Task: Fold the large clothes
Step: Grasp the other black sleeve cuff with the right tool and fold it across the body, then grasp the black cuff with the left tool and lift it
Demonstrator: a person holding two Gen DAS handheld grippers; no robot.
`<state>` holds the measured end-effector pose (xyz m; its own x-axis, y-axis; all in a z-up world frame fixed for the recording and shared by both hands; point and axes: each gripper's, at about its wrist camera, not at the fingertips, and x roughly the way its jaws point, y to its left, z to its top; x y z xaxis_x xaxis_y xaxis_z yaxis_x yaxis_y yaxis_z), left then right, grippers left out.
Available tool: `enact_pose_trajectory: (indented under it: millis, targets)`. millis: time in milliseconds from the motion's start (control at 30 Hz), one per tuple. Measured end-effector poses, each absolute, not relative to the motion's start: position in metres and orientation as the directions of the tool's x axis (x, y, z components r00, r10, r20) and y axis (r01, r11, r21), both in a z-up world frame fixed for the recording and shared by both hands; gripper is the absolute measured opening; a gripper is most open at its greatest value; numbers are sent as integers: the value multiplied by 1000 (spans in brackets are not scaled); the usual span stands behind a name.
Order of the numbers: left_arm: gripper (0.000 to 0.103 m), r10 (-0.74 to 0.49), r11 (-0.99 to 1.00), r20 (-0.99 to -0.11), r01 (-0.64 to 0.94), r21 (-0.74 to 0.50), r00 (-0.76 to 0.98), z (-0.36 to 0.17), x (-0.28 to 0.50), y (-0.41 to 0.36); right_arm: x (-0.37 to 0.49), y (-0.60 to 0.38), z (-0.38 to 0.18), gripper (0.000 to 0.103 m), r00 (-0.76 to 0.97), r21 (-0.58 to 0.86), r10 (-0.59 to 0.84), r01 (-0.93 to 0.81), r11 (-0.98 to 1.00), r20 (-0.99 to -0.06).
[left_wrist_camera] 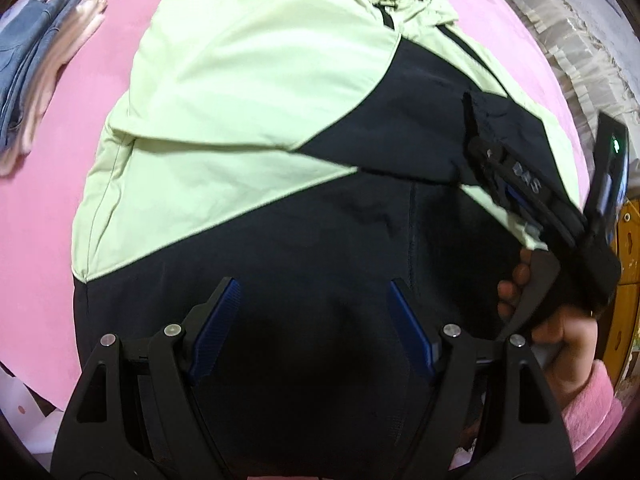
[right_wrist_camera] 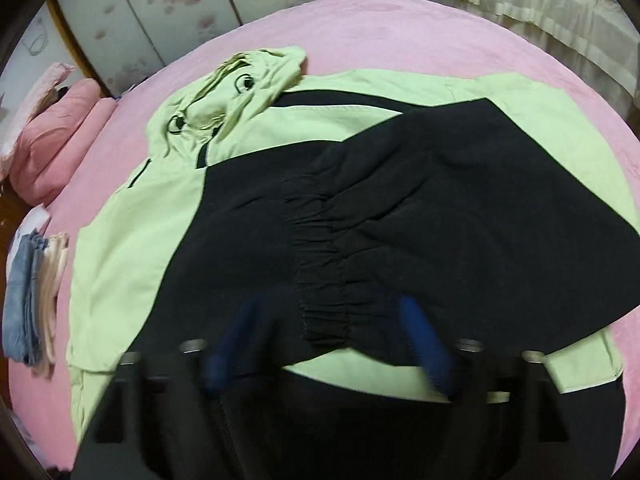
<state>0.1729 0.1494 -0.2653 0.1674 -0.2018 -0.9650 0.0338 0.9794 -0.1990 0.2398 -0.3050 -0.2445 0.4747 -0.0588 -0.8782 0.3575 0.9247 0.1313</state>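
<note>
A light green and black hooded jacket (left_wrist_camera: 240, 80) (right_wrist_camera: 132, 248) lies spread on the pink bed (left_wrist_camera: 100, 40) (right_wrist_camera: 400, 28), hood at the far end. One black sleeve (right_wrist_camera: 460, 200) is folded across the body, and its elastic cuff (right_wrist_camera: 320, 264) lies on the black front. My right gripper (right_wrist_camera: 326, 316) hovers over that cuff with its blue pads (right_wrist_camera: 416, 320) wide apart; the cuff sits between them, untouched. In the left wrist view the right gripper (left_wrist_camera: 486, 156) comes in from the right at the cuff (left_wrist_camera: 472, 116). My left gripper (left_wrist_camera: 312, 292) stands open above the jacket's black lower part, holding nothing.
A stack of folded jeans and pale clothes (left_wrist_camera: 36, 72) (right_wrist_camera: 32, 300) lies at the bed's left edge. Pink pillows (right_wrist_camera: 52, 140) sit at the far left, before wardrobe doors (right_wrist_camera: 160, 12). Cream curtains (right_wrist_camera: 540, 8) hang at the back right. A hand in a pink sleeve (left_wrist_camera: 568, 344) holds the right gripper.
</note>
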Motion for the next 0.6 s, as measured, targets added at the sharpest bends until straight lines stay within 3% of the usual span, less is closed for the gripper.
enact_pose_trajectory:
  millis: [300, 600]
  targets:
    - [73, -283, 959, -937, 36, -282, 204, -256, 197, 107, 209, -355, -207, 86, 443, 103, -85, 384, 918, -892]
    - [73, -472, 879, -858, 39, -474, 202, -267, 217, 26, 128, -410, -180, 87, 431, 57, -128, 390, 919, -893]
